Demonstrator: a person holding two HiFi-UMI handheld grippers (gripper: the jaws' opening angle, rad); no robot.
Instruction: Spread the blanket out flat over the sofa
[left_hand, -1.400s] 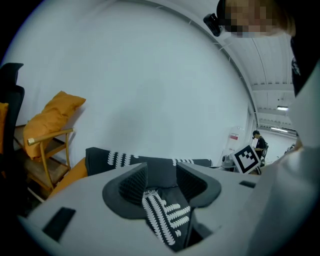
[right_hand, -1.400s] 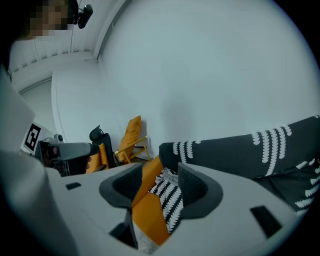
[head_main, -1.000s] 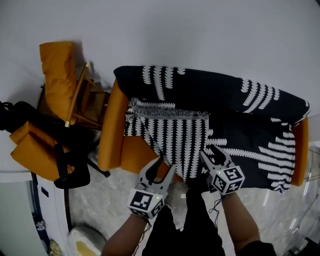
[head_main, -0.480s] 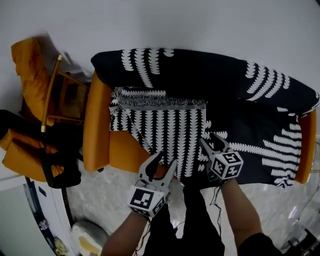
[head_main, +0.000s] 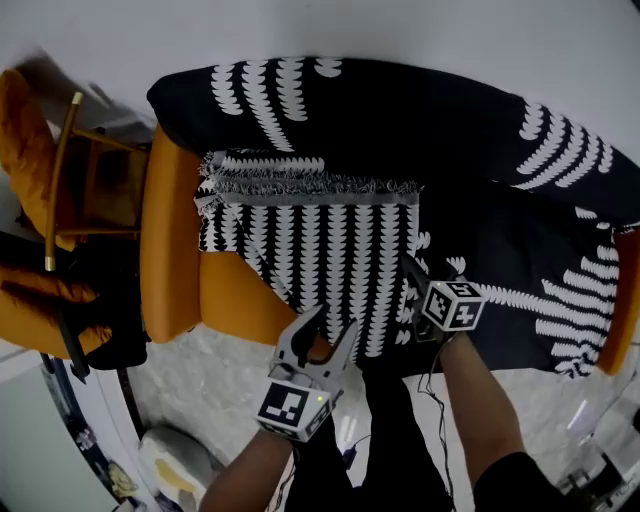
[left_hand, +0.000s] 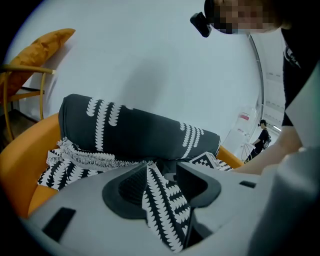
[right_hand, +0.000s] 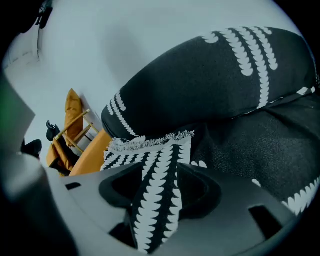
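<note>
A black blanket (head_main: 450, 150) with white fern prints covers the orange sofa (head_main: 175, 240) from its back down over the seat. A striped, fringed flap (head_main: 320, 250) of it lies folded over the left part of the seat. My left gripper (head_main: 322, 333) is at the seat's front edge, shut on the flap's lower edge; the cloth runs between its jaws (left_hand: 162, 185). My right gripper (head_main: 415, 275) is shut on the flap's right edge, and the striped cloth passes between its jaws (right_hand: 160, 187). The sofa's left arm and front-left seat corner show bare orange (left_hand: 20, 155).
A wooden chair with an orange cushion (head_main: 60, 180) stands left of the sofa, with a black bag (head_main: 100, 320) below it. Pale marble floor (head_main: 230, 370) lies in front, a white wall behind. A person (left_hand: 261, 135) stands far off at the right.
The head view has shifted, so the sofa sits further left in the frame. My right gripper has moved up over the seat with the flap's edge. The left gripper has stayed at the front edge.
</note>
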